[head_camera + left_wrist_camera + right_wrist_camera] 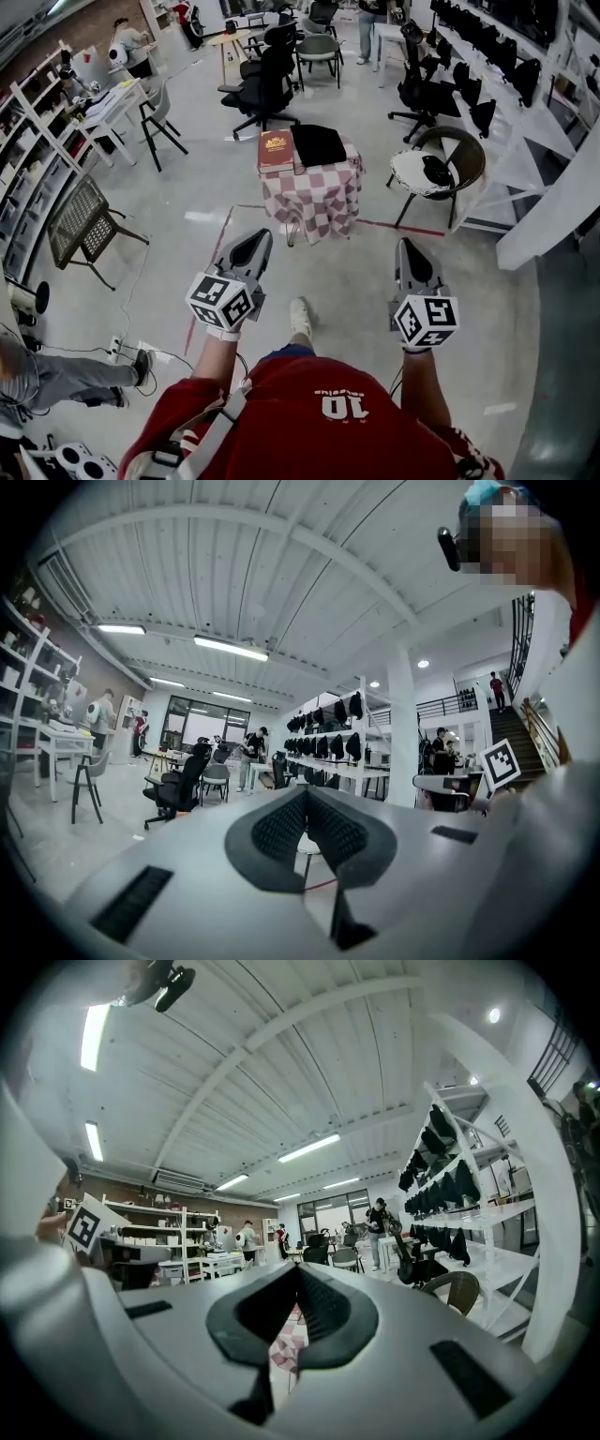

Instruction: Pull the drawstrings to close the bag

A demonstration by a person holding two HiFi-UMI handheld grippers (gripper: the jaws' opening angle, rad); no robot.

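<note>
grey floor [173, 220], office chairs [265, 86], white shelving [531, 131]

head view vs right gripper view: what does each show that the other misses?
Head view only: the flat black fabric bag and dark red book lying on the tabletop. Right gripper view only: the long ceiling strip lights. Both: the red-and-white checkered tablecloth, the brown round-backed chair, and the right gripper, shut and empty.

left gripper [306, 801]: jaws together, empty | black office chair [178, 787] beyond
</note>
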